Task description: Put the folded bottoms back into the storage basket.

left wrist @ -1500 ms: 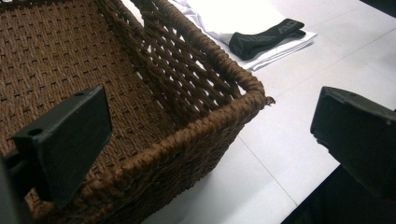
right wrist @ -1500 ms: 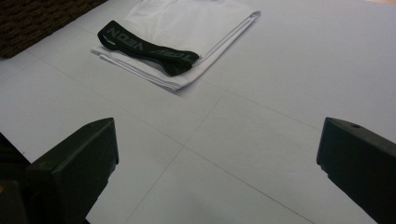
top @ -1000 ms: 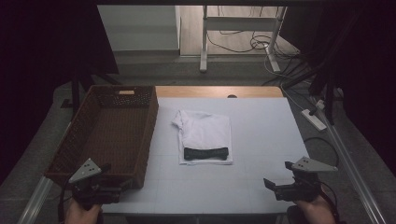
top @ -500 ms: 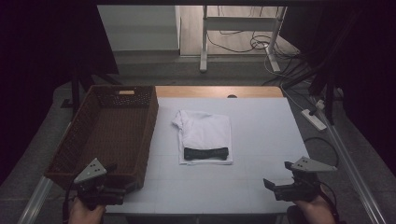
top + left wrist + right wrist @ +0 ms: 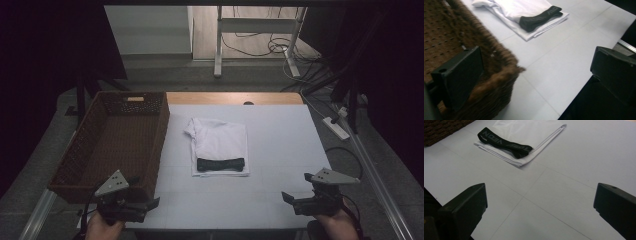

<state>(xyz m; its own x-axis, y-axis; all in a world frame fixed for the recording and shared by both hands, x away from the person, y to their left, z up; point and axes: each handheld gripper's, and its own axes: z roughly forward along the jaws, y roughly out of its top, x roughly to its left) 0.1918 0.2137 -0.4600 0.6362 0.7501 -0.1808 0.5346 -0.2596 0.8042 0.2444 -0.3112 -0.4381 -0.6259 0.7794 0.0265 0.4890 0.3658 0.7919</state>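
The table (image 5: 280, 195) lay before me, with the basket (image 5: 100, 150) on its left side. A folded white shirt (image 5: 220, 142) sat mid-table, just right of the basket, a black band (image 5: 220, 164) lying across its near end. My left gripper (image 5: 131, 207) hovered at the basket's near right corner, jaws wide apart, holding nothing. My right gripper (image 5: 300, 199) hung over the near right edge, equally wide and empty.

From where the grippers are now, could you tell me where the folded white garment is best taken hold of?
Probably at the near edge of the folded white garment, below the black waistband. That edge lies flat and straight and faces both open grippers, so the right gripper could come in low from the person's side and pinch all the layers together.
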